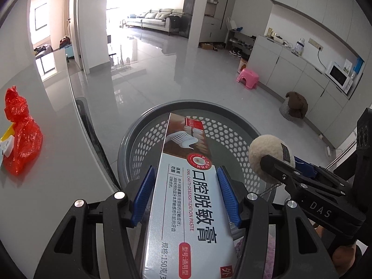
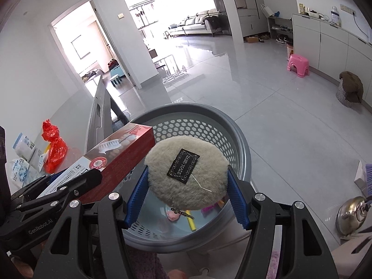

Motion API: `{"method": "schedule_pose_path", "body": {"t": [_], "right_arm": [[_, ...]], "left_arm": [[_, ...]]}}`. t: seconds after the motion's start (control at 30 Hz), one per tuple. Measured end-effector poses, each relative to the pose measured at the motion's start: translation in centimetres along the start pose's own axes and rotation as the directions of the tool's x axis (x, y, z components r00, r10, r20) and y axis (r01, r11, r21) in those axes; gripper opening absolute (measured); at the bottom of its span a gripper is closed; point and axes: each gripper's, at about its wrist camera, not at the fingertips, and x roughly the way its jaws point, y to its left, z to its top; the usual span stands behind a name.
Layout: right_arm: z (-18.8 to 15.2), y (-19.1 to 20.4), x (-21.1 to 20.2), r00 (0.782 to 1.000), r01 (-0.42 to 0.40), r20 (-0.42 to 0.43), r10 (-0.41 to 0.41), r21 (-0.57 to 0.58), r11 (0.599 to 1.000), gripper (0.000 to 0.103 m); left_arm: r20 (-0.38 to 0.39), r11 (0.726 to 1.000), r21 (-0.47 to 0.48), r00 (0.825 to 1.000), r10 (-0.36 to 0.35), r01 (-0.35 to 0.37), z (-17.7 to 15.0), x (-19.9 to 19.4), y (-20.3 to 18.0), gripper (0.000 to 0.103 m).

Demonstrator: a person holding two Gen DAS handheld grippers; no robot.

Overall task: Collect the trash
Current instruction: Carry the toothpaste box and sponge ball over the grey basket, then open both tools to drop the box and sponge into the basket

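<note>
My left gripper (image 1: 186, 195) is shut on a long toothpaste box (image 1: 186, 186) and holds it above the open grey perforated trash basket (image 1: 130, 144). My right gripper (image 2: 187, 193) is shut on a round fluffy beige pad (image 2: 186, 172) with a black label, also over the basket (image 2: 241, 148). The box (image 2: 116, 155) shows at the left of the right wrist view, the pad (image 1: 267, 153) at the right of the left wrist view. Small pieces of trash (image 2: 191, 220) lie on the basket's floor.
A crumpled red plastic bag (image 1: 21, 134) lies on the grey table (image 1: 46, 186) to the left, with white packets (image 2: 23, 158) beside it. A steel kettle (image 2: 351, 214) stands at the right. A pink stool (image 1: 248, 78) and a covered bin (image 1: 294, 107) stand on the floor.
</note>
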Motion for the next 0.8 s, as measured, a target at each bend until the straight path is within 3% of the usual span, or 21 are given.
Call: {"method": "schedule_pose_path", "body": {"t": [0.8], "right_arm": [[0.1, -0.3, 1.6, 1.0, -0.015, -0.028, 0.015, 0.002, 1.0, 0.062]], "left_arm": [[-0.042, 1.0, -0.014, 0.999, 0.021, -0.021, 0.6, 1.3, -0.2, 0.054]]}}
